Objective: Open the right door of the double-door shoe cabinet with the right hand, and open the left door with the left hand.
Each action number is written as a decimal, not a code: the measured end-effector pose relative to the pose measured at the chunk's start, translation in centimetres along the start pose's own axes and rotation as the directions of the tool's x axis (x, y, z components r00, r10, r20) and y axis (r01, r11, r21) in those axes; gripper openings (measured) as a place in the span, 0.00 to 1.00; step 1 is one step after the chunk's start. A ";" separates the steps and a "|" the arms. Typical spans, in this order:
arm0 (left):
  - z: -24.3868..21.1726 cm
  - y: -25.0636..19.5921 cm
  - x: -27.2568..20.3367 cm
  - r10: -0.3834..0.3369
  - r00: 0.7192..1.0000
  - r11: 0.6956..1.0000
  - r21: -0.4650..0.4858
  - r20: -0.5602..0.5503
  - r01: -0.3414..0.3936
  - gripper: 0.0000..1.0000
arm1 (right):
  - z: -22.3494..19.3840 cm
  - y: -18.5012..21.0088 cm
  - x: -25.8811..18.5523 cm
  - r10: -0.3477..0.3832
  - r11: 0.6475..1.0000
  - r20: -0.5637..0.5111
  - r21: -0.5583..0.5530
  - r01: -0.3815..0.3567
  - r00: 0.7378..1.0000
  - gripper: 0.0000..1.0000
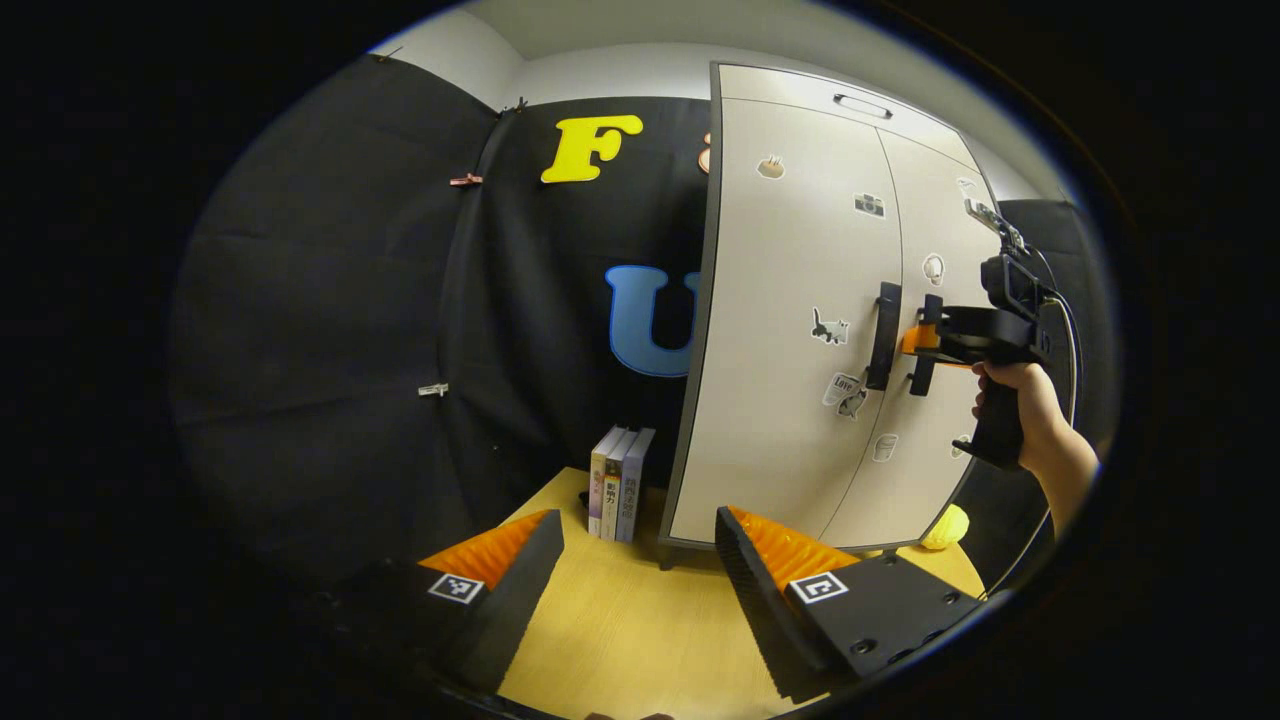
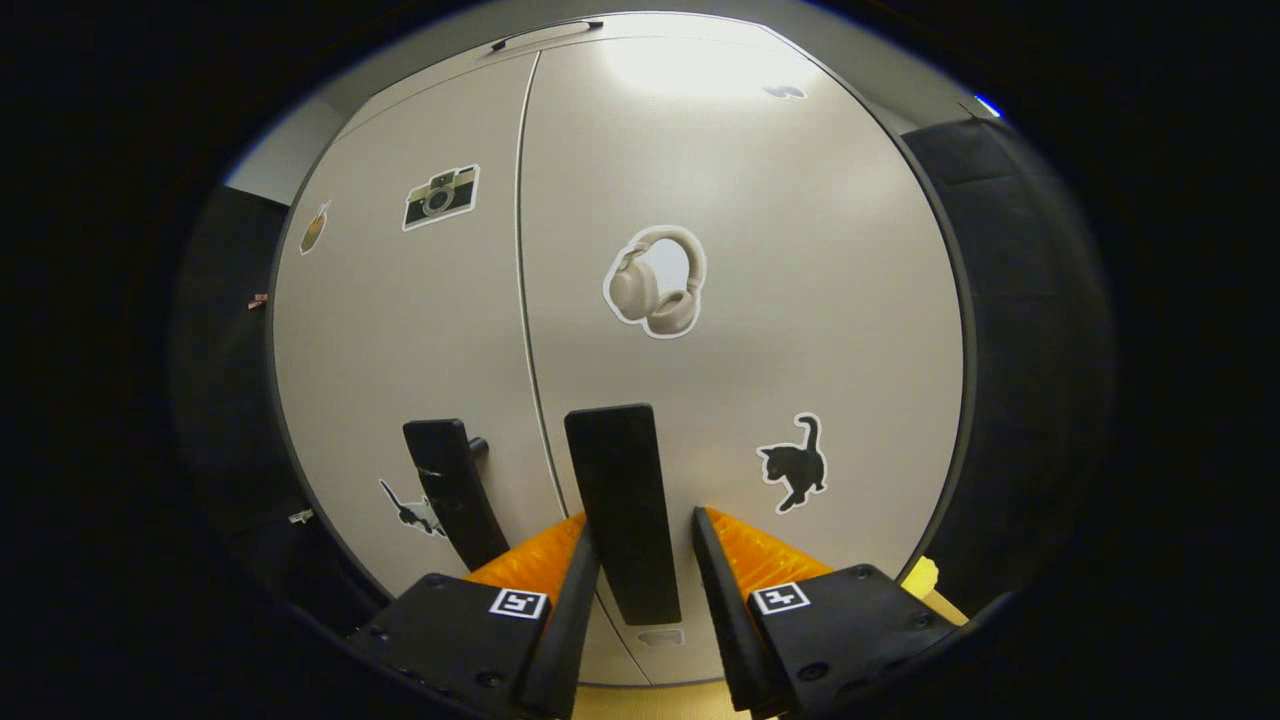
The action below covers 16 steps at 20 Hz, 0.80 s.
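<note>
Both doors of the shoe cabinet [image 1: 800,330] stand shut; neither stage of the task is complete. My right gripper [image 2: 645,560] is at the right door handle [image 2: 622,505], fingers straddling it on either side; whether both press on it I cannot tell. The left door handle [image 2: 450,490], just beside it across the centre seam, is untouched. My left gripper [image 1: 640,570] hangs open over the wooden table [image 1: 620,640], well apart from the cabinet front, holding nothing. Remaining, in my judgement: pull the right door, then bring the left gripper to its handle and pull.
</note>
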<state>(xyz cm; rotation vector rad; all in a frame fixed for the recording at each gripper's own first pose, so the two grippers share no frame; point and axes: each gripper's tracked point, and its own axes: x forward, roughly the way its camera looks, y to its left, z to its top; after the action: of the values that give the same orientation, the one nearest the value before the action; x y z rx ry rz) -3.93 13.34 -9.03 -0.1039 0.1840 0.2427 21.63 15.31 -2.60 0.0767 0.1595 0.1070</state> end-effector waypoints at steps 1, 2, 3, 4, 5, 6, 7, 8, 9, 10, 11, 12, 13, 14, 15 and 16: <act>-0.2 0.0 0.0 -0.003 1.000 1.000 -0.011 -0.012 0.003 0.95 | -0.7 0.4 0.8 0.009 0.999 -0.011 0.031 -0.009 1.000 0.51; -0.3 0.1 -0.2 -0.004 1.000 1.000 -0.020 -0.017 0.003 0.95 | -0.1 0.3 -0.1 0.014 0.999 -0.005 0.044 -0.014 1.000 0.41; -0.3 0.1 -0.3 -0.006 1.000 1.000 -0.027 -0.015 0.005 0.95 | -0.2 0.3 -0.2 0.012 0.999 -0.008 0.034 -0.012 1.000 0.41; -0.2 -0.1 -0.4 -0.010 1.000 1.000 -0.030 -0.012 0.010 0.95 | -0.2 0.4 -0.3 0.010 1.000 -0.002 0.005 -0.010 1.000 0.41; -0.2 -0.2 -0.6 -0.017 1.000 0.999 -0.030 -0.009 0.017 0.95 | -0.2 0.4 -0.1 0.009 1.000 -0.001 -0.027 -0.009 1.000 0.35; -0.3 -0.5 -0.8 -0.035 0.999 0.999 -0.027 -0.011 0.034 0.95 | -0.4 0.4 -0.2 0.012 0.999 -0.010 -0.040 -0.013 1.000 0.35; -0.5 -0.7 -1.0 -0.044 0.999 0.999 -0.021 -0.016 0.044 0.95 | -0.4 0.4 -0.1 0.016 0.999 -0.012 -0.030 -0.016 1.000 0.30; -0.5 -0.5 -1.2 -0.041 0.999 0.999 -0.016 -0.016 0.041 0.95 | -0.4 0.4 -0.3 0.025 0.999 -0.027 -0.022 -0.026 0.999 0.29; -0.7 -0.4 -1.3 -0.041 0.999 0.999 -0.014 -0.016 0.041 0.95 | -0.3 0.4 -0.5 0.036 0.999 -0.031 -0.026 -0.037 0.999 0.23; -0.7 -0.3 -1.5 -0.042 0.999 0.999 -0.015 -0.018 0.042 0.95 | -0.6 0.4 -0.3 0.043 0.999 -0.042 -0.024 -0.044 0.998 0.23; -0.9 -0.4 -1.6 -0.044 0.999 0.999 -0.019 -0.022 0.044 0.95 | -0.4 0.5 -0.6 0.050 0.998 -0.038 -0.035 -0.051 0.998 0.18; -1.0 -0.4 -1.8 -0.045 0.999 0.999 -0.025 -0.026 0.044 0.95 | -0.5 0.5 -0.6 0.062 0.997 -0.050 -0.041 -0.064 0.997 0.18; -1.0 -0.3 -1.8 -0.040 0.999 0.999 -0.032 -0.029 0.040 0.95 | -0.5 0.5 -0.8 0.072 0.997 -0.056 -0.029 -0.073 0.996 0.18; -1.1 -0.4 -1.7 -0.039 0.999 0.999 -0.038 -0.030 0.038 0.95 | -0.5 0.5 -1.0 0.083 0.996 -0.061 -0.025 -0.085 0.995 0.18; -1.1 -0.5 -1.7 -0.039 0.999 0.998 -0.040 -0.031 0.038 0.95 | -0.5 0.4 -1.2 0.092 0.995 -0.064 -0.028 -0.094 0.994 0.18; -1.1 -0.7 -2.1 -0.039 0.999 0.999 -0.039 -0.030 0.038 0.95 | -0.4 0.3 -1.5 0.102 0.994 -0.062 -0.037 -0.105 0.993 0.18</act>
<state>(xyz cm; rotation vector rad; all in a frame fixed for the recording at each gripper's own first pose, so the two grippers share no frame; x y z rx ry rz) -5.90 12.05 -9.66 -0.1489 0.2074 0.2061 20.12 15.48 -2.70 0.0421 0.2131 0.2162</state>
